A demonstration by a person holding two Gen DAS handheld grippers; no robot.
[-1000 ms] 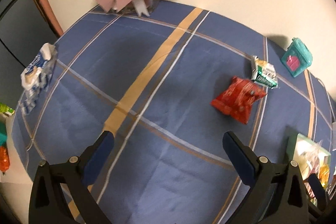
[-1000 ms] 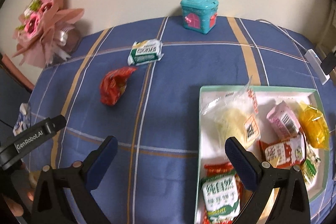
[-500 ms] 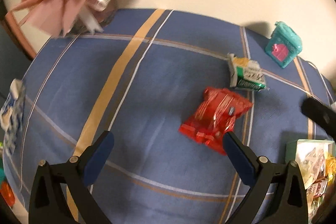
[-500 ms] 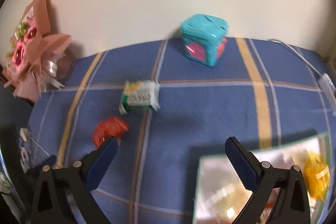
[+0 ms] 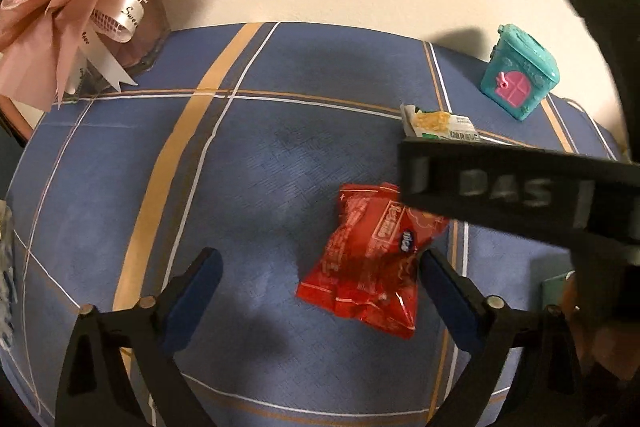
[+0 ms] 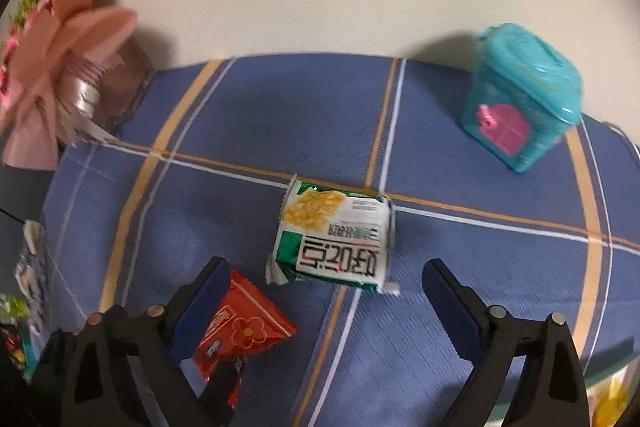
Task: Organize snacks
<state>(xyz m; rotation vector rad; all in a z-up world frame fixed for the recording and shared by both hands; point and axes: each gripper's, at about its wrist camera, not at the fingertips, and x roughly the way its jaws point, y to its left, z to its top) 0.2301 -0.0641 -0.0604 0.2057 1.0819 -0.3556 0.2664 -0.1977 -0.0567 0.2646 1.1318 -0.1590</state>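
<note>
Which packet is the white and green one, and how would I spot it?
Start at the teal toy house by the wall on the blue checked cloth. Nearer lies the white and green packet. Unlike the red packet beside it, it is boxy and shows yellow corn.

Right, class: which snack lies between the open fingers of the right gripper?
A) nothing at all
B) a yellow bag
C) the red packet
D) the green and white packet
D: in the right wrist view the green and white packet lies on the blue cloth just ahead of the right gripper, centred between its open fingers.
</note>
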